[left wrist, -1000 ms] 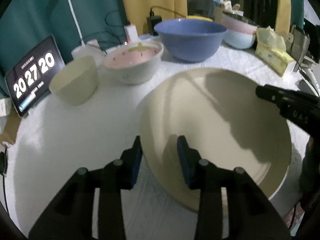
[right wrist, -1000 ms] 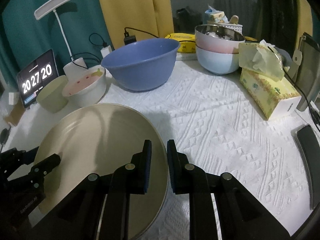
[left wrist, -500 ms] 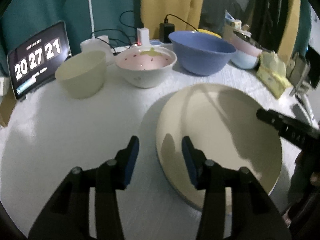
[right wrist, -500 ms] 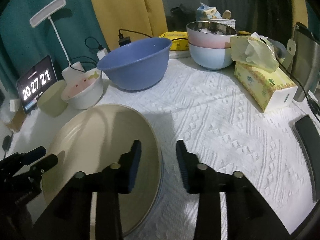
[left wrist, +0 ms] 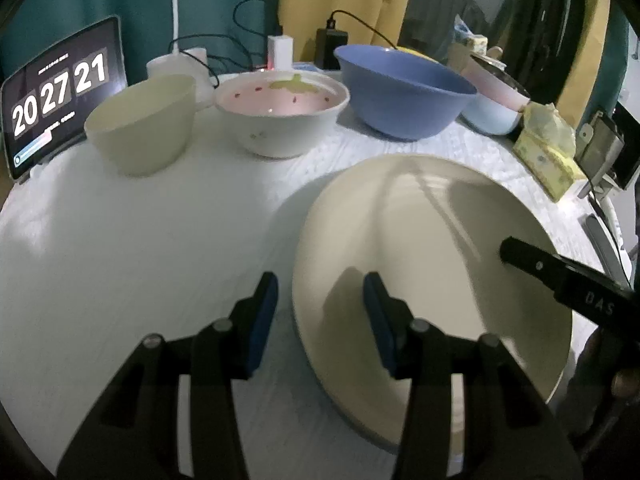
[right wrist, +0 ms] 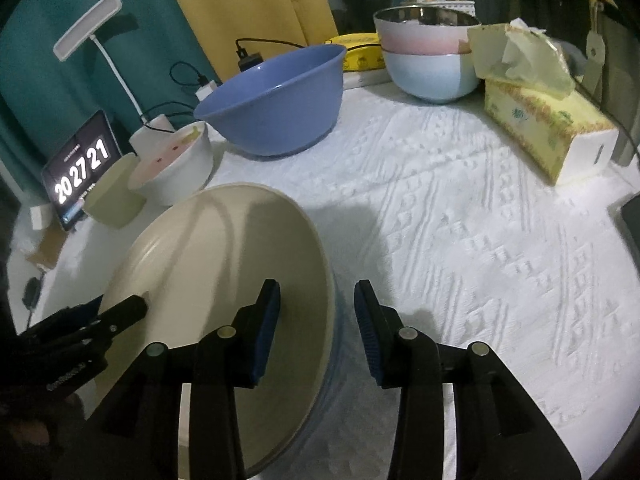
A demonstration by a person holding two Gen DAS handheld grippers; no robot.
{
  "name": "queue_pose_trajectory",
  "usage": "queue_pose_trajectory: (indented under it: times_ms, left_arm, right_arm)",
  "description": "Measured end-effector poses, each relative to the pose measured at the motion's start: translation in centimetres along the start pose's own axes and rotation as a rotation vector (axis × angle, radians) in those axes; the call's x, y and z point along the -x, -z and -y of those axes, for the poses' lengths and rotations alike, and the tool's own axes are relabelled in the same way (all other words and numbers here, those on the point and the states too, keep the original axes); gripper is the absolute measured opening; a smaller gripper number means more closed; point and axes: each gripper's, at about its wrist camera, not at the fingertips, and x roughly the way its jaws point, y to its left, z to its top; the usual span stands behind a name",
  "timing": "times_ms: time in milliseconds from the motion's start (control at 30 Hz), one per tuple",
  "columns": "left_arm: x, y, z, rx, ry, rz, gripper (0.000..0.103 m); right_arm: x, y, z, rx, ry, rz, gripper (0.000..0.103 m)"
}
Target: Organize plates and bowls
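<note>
Cream plate (left wrist: 432,240) lies flat, both tongs (left wrist: 320,304) (right wrist: 316,312) apart astride its rim, white cloth (right wrist: 460,240) bare rightward

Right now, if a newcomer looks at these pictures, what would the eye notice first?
First, the big cream plate lying on the white tablecloth, its rim between the open jaws of both grippers. Behind it stands a large blue bowl, and at far left a bright clock screen glows.

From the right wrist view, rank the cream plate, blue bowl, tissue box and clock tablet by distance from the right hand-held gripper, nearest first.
1. Cream plate: its right rim sits between the right hand-held gripper's open fingers.
2. Blue bowl: ahead, centre-left.
3. Tissue box and clock tablet: far right and far left; too close to call.
</note>
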Motion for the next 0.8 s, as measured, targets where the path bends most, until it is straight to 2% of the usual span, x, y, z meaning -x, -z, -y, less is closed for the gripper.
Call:
queue_pose_trajectory:
  times_ms: [267, 800]
  left_arm:
    - [0.2, 0.2, 0.4, -0.026, 0.028, 0.003, 0.045]
    - [2.2, 1.4, -0.8, -0.042, 0.017, 0.017, 0.043]
  right_arm:
    - [-0.3, 0.2, -0.3, -0.017, -0.048, -0.008, 0.046]
    - [0.9, 0.4, -2.6, -0.006, -0.014, 0.004, 0.046]
